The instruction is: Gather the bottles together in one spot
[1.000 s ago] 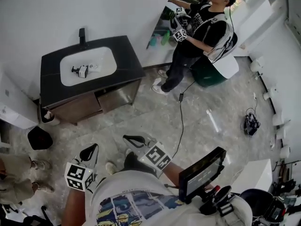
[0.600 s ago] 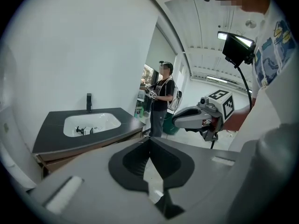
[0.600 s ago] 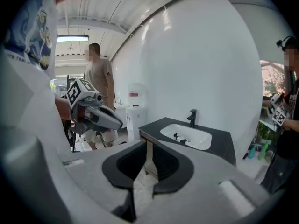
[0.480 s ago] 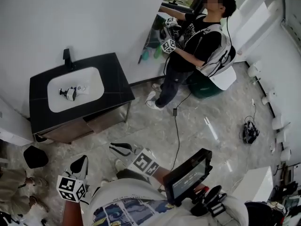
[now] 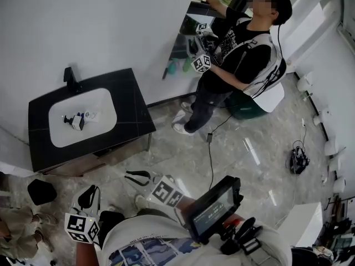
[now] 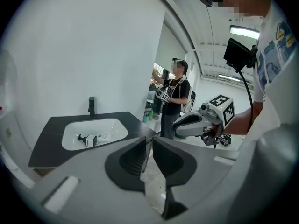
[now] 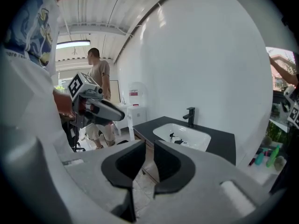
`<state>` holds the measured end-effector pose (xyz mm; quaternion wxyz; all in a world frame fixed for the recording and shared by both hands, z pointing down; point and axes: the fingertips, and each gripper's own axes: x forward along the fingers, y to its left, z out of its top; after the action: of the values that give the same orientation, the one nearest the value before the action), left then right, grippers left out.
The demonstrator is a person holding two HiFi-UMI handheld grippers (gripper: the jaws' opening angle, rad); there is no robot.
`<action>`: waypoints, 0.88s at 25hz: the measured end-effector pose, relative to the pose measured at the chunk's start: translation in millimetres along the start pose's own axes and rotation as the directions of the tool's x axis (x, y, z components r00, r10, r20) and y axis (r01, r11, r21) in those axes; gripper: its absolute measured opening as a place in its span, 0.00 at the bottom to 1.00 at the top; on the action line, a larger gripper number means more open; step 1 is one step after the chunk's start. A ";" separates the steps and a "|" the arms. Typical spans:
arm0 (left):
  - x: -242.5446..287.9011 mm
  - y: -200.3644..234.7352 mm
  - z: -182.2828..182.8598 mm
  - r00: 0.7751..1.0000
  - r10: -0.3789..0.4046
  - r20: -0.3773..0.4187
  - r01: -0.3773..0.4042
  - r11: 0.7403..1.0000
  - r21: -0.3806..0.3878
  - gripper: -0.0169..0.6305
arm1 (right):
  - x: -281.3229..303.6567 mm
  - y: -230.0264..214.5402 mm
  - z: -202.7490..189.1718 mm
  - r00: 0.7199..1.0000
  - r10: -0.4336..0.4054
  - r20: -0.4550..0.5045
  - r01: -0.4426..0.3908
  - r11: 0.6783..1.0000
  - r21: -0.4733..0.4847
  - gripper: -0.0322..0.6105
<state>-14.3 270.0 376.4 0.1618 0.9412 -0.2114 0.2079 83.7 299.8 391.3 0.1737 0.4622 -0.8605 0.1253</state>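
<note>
Nearest, the left claw stood slightly apart and empty; the right claw, just opening, held nothing. Beyond, small bottles lay in the basin at the desk's middle, probably light, smooth and rolling, best gripped mid-body.

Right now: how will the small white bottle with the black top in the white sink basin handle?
The small white bottle with the black top seems to lie on its side in the white sink basin, so a nudge would probably roll or slide it along the smooth curved bowl. It looks small and plastic: likely light and stiff under a pinch.
</note>
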 end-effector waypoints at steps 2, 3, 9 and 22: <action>3.6 7.7 2.2 1.000 -0.007 -0.005 0.006 1.000 -0.007 0.10 | 10.0 -8.2 2.1 1.000 0.005 -0.009 -0.005 1.000 0.000 0.14; 6.0 13.8 3.0 1.000 -0.011 -0.008 0.011 1.000 -0.012 0.10 | 16.8 -12.9 3.9 1.000 0.006 -0.013 -0.006 1.000 0.002 0.14; 19.3 63.0 14.1 0.999 -0.045 -0.008 0.045 0.999 -0.007 0.10 | 65.2 -33.7 22.4 0.999 -0.008 -0.038 0.008 1.000 0.003 0.15; -9.5 170.3 48.9 0.994 -0.105 0.017 0.106 0.994 -0.014 0.10 | 196.9 -56.8 86.8 0.989 -0.012 -0.149 -0.006 0.992 -0.124 0.18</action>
<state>-85.5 107.7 366.7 0.1777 0.9516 -0.1643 0.1896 14.6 88.4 397.2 0.2661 0.4412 -0.8506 0.1054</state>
